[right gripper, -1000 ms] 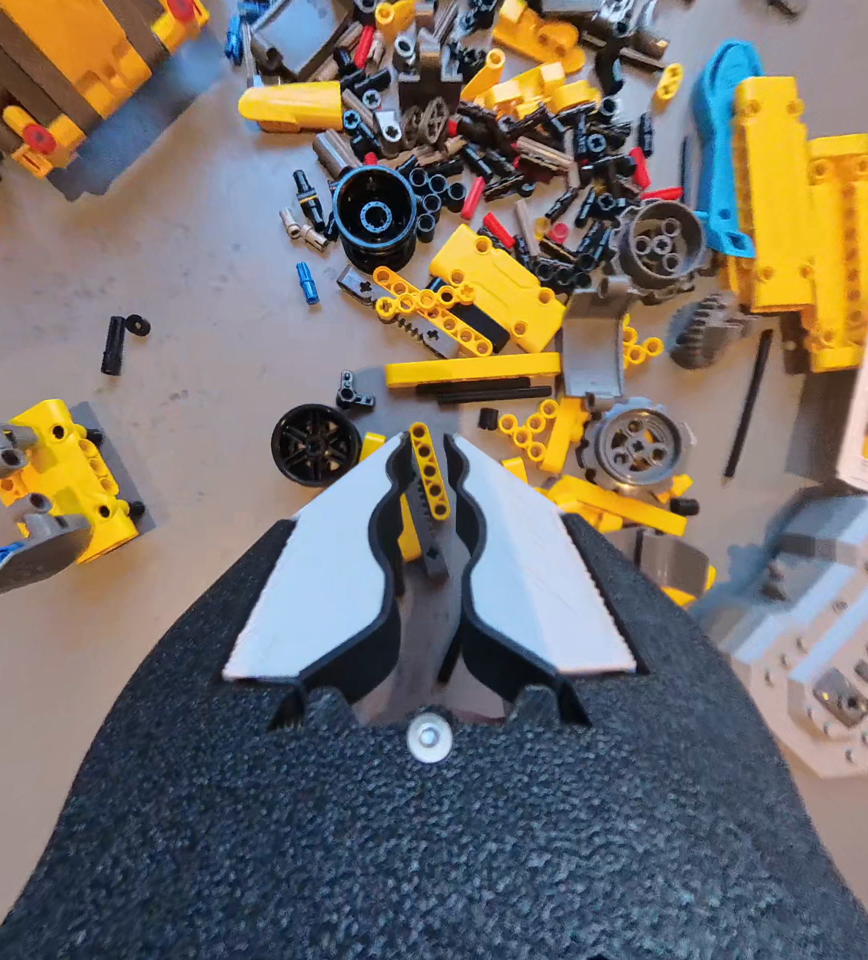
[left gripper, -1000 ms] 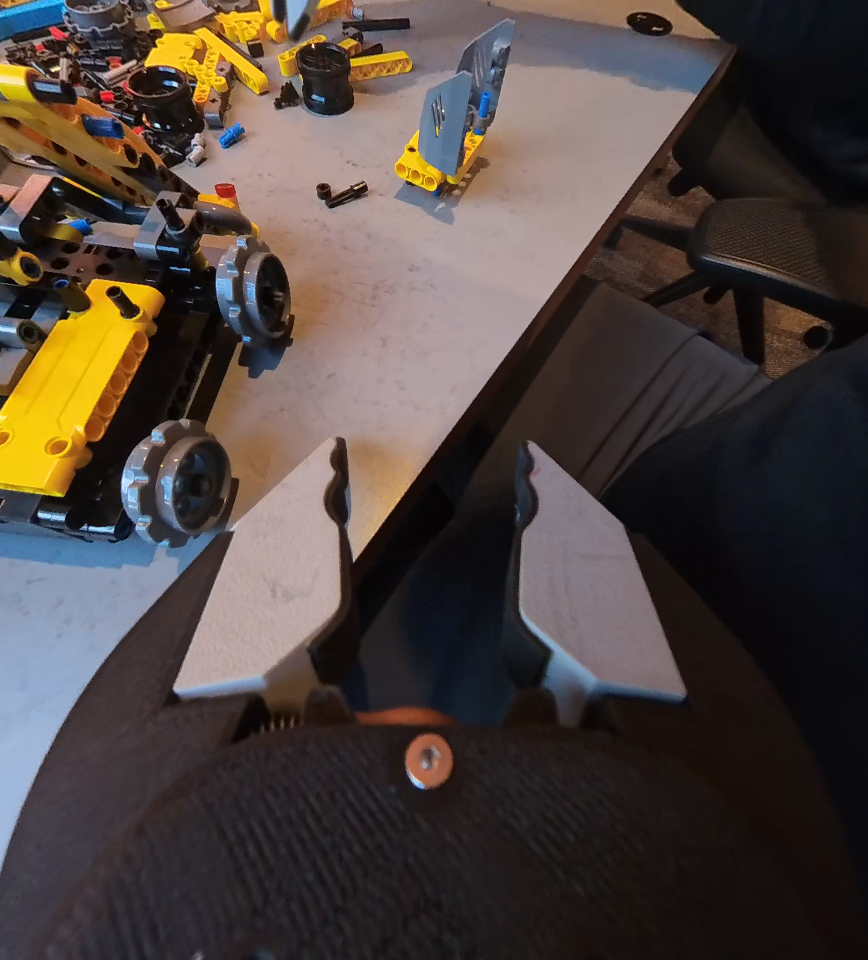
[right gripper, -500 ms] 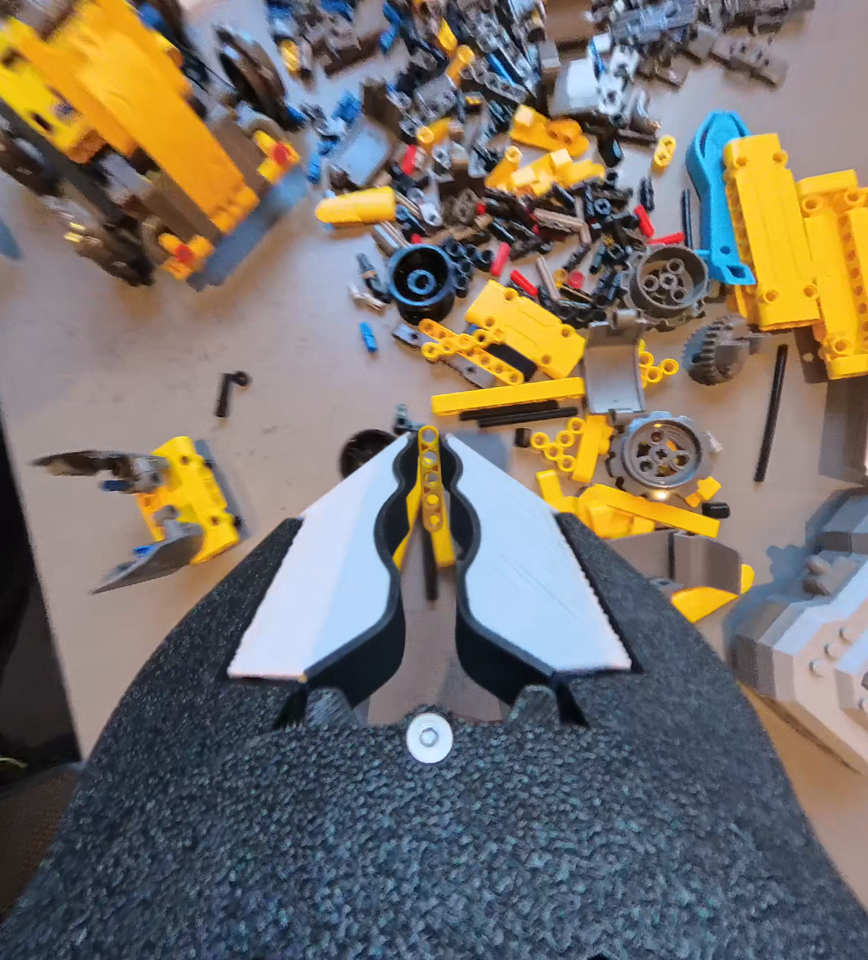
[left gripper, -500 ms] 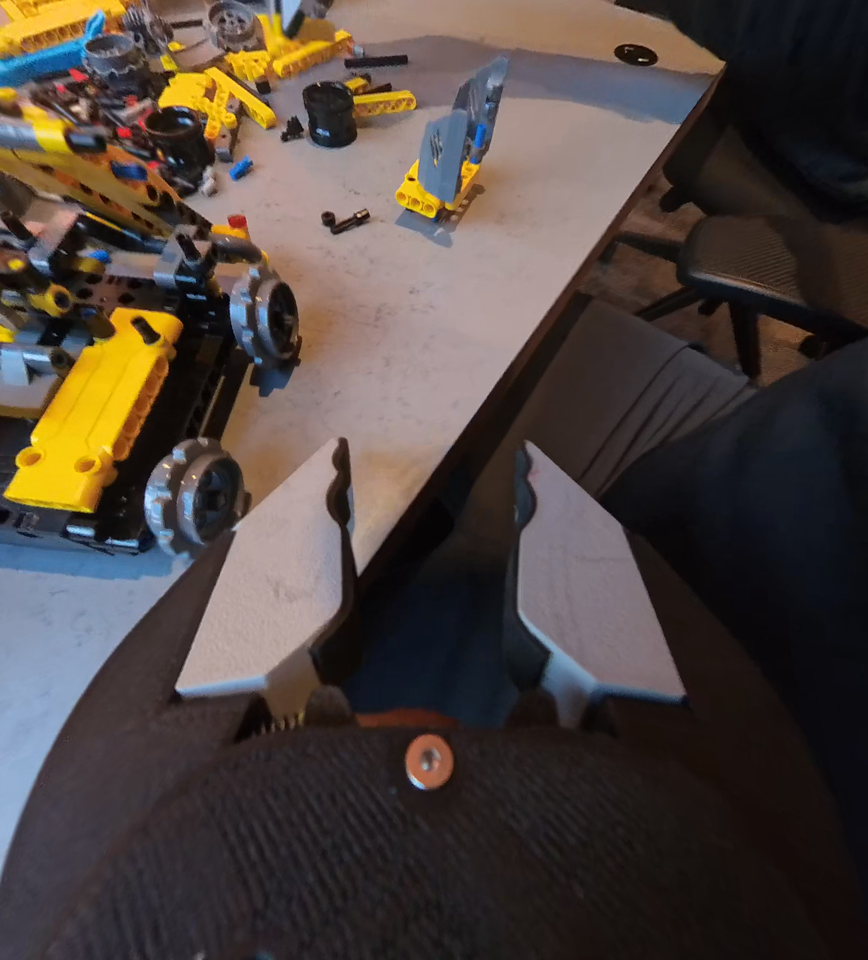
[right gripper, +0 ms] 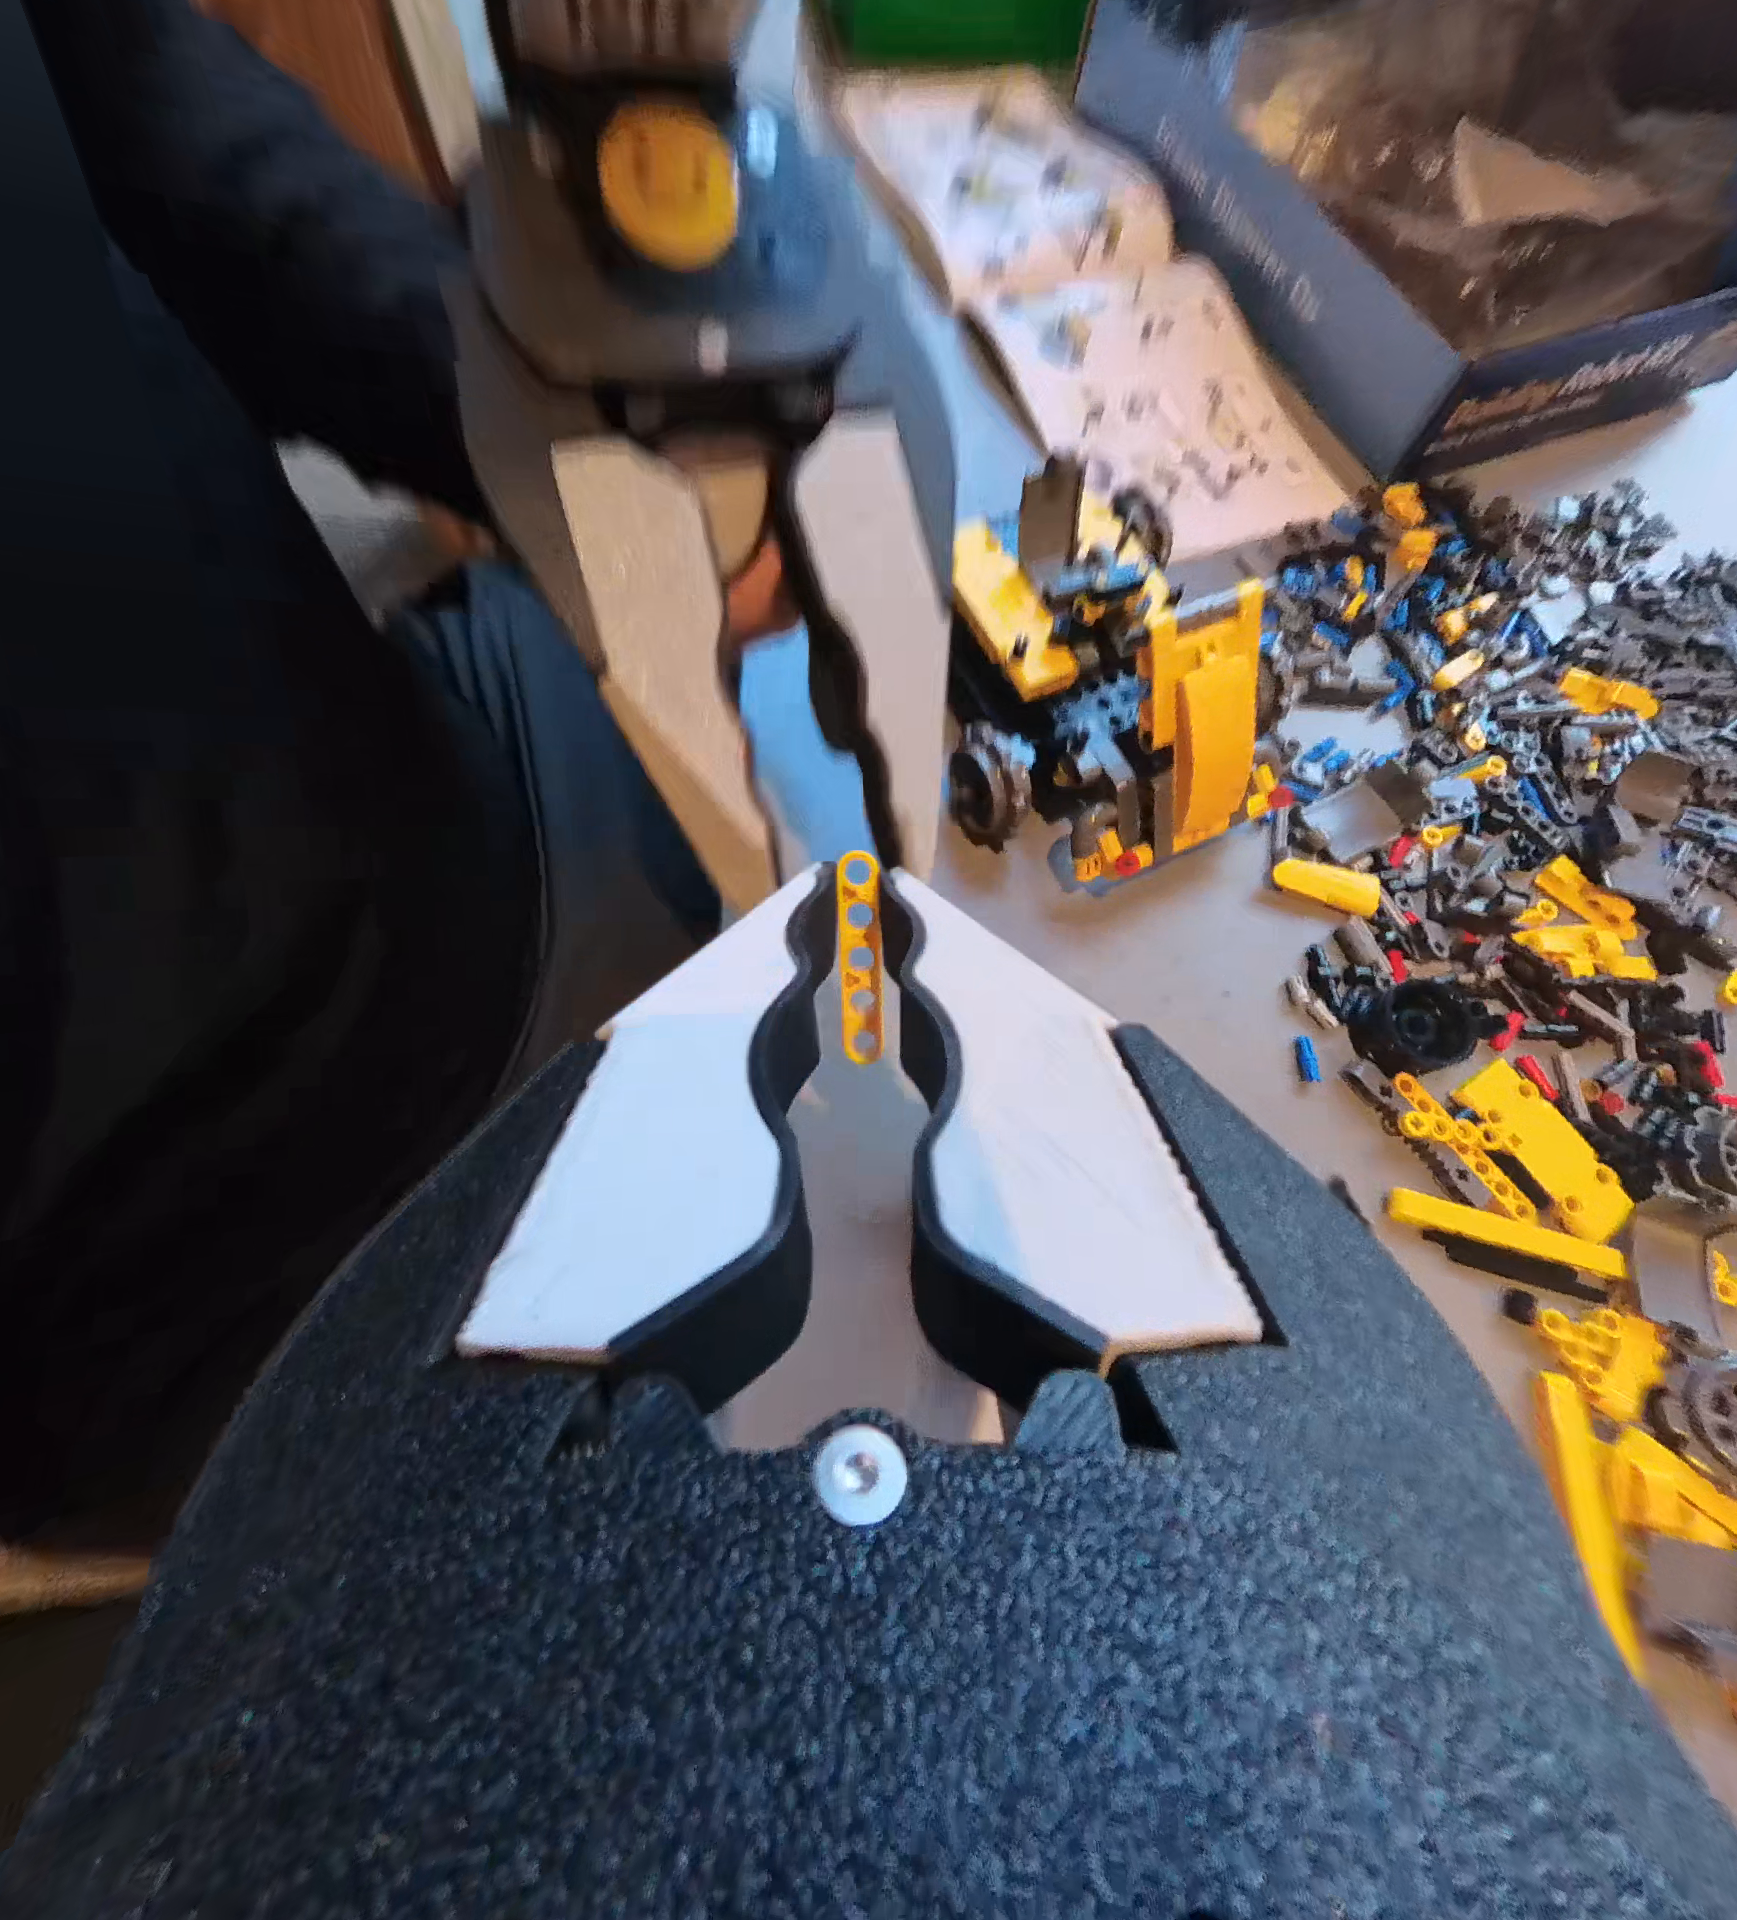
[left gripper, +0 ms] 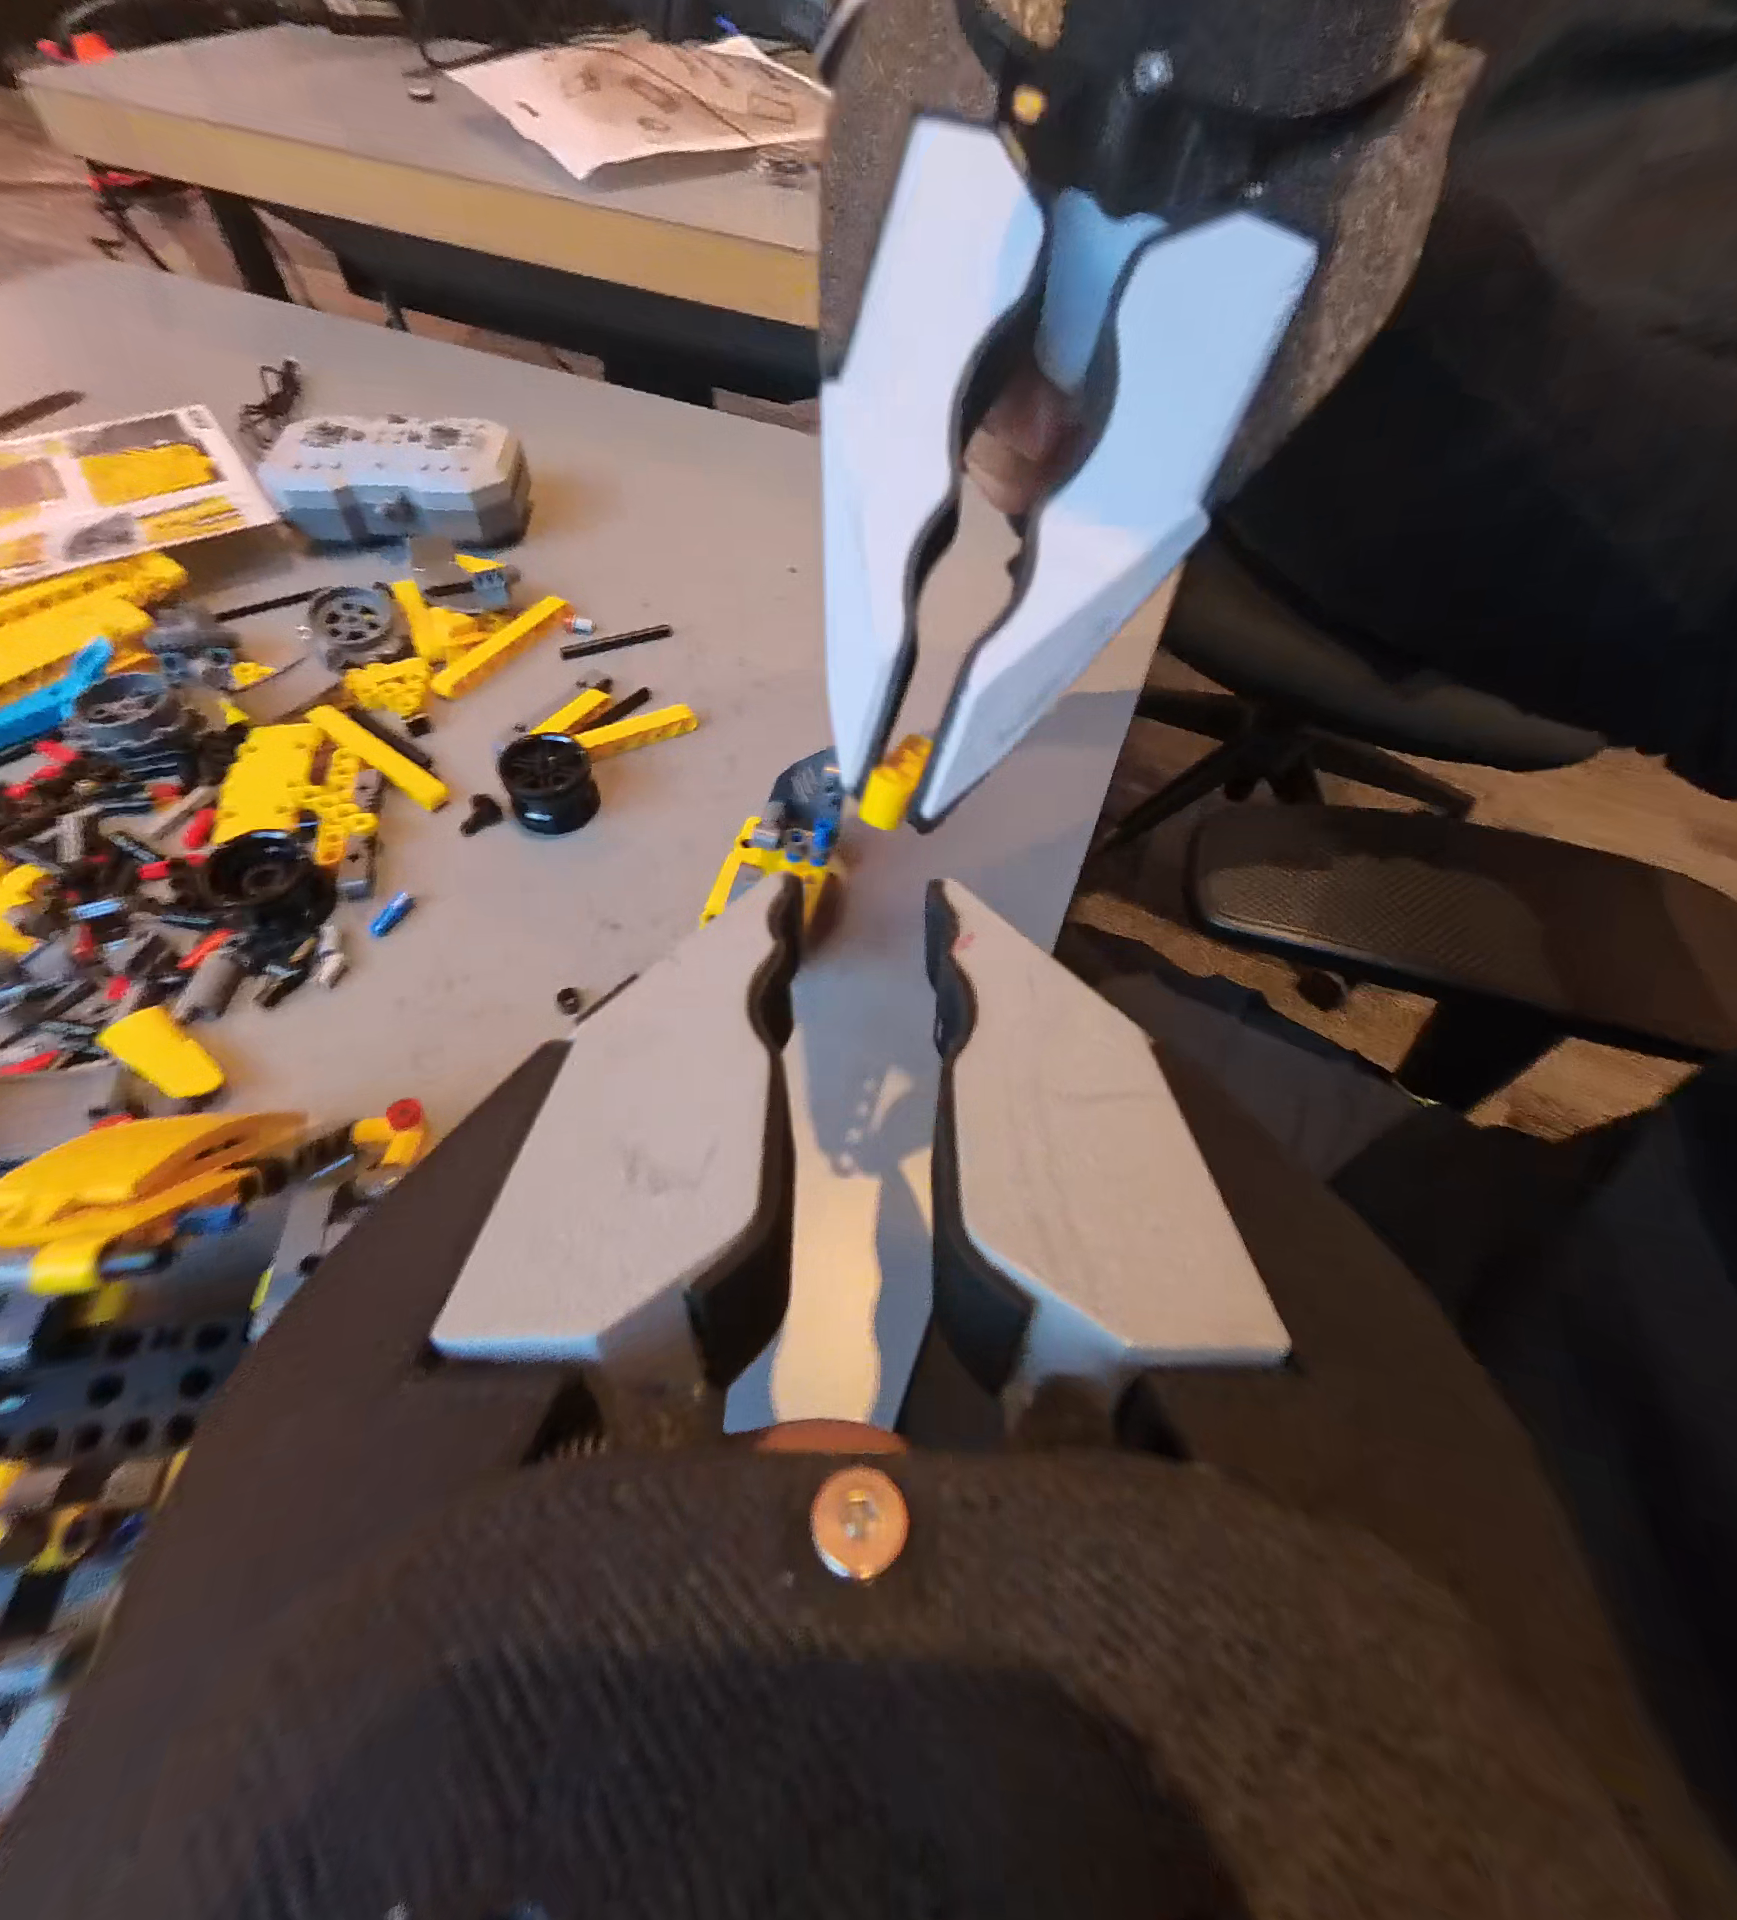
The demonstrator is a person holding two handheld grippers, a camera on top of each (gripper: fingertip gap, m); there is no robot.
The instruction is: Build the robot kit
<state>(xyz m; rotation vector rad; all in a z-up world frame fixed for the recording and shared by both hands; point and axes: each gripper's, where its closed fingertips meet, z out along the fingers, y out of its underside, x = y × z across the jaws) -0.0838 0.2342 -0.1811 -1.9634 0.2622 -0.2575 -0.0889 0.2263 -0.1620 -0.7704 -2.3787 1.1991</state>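
Yellow holed beam (right gripper: pixel 860 971) pinched edge-on at the right gripper (right gripper: pixel 862 883) jaw tips, above the worktop (left gripper: pixel 552 520) edge. Left gripper (left gripper: pixel 859 902) jaws parted, empty, just beyond. Thin grip: a nudge could twist it free.

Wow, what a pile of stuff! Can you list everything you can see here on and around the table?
Thin holed beam: one, yellow, clamped between the right hand-held gripper's fingers, off the table.
Half-built vehicle: one, yellow and black, on the table past the grippers.
Small assembly: one, yellow and grey, on the table just beyond the left gripper's tips.
Loose building pieces: many, yellow, black, grey, red, blue, heaped on the grey table.
Black wheel: one, beside the heap.
Grey box: one, far side of the table.
Printed booklet: one, beside the grey box.
Dark carton: one, behind the heap.
Office chair: one, black, right of the table.
Right hand-held gripper: shut on the beam.
Left hand-held gripper: open, empty.
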